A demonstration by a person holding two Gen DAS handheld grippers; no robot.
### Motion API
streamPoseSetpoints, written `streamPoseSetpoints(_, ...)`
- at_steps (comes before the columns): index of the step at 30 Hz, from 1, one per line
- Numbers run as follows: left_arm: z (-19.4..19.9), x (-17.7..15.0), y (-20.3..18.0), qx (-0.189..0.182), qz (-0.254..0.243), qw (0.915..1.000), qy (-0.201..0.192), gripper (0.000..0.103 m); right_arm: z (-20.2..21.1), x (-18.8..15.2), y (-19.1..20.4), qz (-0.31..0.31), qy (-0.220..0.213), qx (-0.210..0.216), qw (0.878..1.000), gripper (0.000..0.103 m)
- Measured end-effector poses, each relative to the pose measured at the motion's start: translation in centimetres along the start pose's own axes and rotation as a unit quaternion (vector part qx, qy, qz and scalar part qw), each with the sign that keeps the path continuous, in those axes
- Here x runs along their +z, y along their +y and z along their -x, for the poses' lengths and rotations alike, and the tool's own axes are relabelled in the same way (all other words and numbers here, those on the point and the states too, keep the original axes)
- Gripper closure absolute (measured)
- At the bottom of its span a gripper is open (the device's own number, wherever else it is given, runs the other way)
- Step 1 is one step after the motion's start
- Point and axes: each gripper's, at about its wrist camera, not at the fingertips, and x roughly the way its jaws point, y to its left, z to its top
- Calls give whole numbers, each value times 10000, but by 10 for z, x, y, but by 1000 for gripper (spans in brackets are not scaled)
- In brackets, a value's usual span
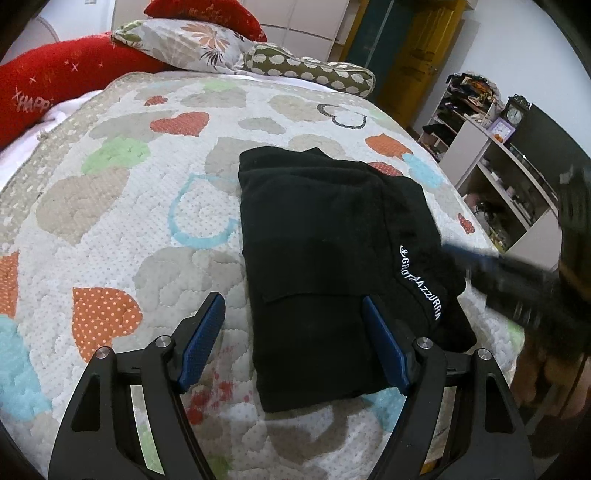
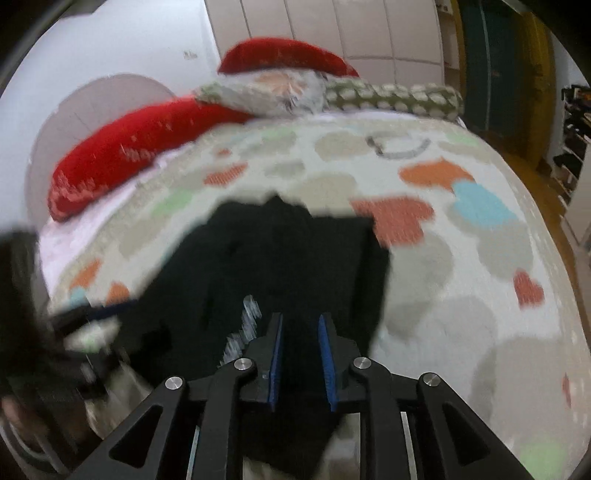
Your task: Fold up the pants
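Observation:
The black pants [image 1: 332, 251] lie folded into a compact rectangle on the heart-patterned quilt [image 1: 129, 184], with white lettering near the right edge. My left gripper [image 1: 293, 306] is open and empty, its blue pads straddling the near left part of the fold just above it. My right gripper [image 2: 301, 321] hovers over the near edge of the pants [image 2: 288, 258]; its blue pads stand a narrow gap apart with black cloth seen between them. That view is motion-blurred. The right gripper also shows blurred at the right of the left wrist view [image 1: 498, 273].
Red cushions [image 1: 55, 81], a floral pillow [image 1: 184, 44] and a spotted bolster [image 1: 314, 70] lie at the head of the bed. White shelves [image 1: 509, 177] with a clock stand to the right, beyond the bed's edge. A wardrobe [image 2: 332, 29] stands behind.

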Motion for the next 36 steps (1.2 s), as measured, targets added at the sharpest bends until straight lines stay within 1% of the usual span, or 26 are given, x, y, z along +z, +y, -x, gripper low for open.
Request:
streamPoseSetpoints(2, 1, 0, -2, 29, -22, 10000, 5, 26, 2, -13, -3, -9, -5, -96, 10000, 82)
streamPoseSetpoints(3, 1, 0, -3, 82, -40, 10000, -14, 26, 4, -15, -7, -93, -17, -60, 9999, 79)
streamPoseSetpoints(5, 3, 0, -5, 156, -77, 9998, -31, 26, 9, -15, -16, -353, 3, 129, 9993, 78)
streamPoseSetpoints(7, 8, 1, -8, 180, -118, 9998, -54, 26, 19, -13, -21, -495, -132, 226, 9984, 78)
streamPoseSetpoints(10, 15, 3, -10, 213, -174, 9996, -99, 26, 30, -9, -20, -473, -299, 204, 9982, 70)
streamPoseSetpoints(12, 20, 4, -10, 282, -201, 9992, -180, 26, 32, -7, -19, -546, -385, 244, 9975, 62)
streamPoseSetpoints(14, 23, 6, -10, 320, -213, 9990, -219, 26, 32, -5, -18, -618, -406, 278, 9969, 60)
streamPoseSetpoints(24, 24, 11, -11, 360, -217, 9988, -243, 26, 30, 2, -4, -507, -394, 189, 9978, 59)
streamPoseSetpoints(28, 23, 12, -12, 392, -266, 9985, -259, 26, 27, 1, -3, -526, -367, 192, 9978, 58)
streamPoseSetpoints(36, 21, 13, -6, 415, -132, 9988, -240, 26, 25, -1, -10, -685, -330, 194, 9969, 57)
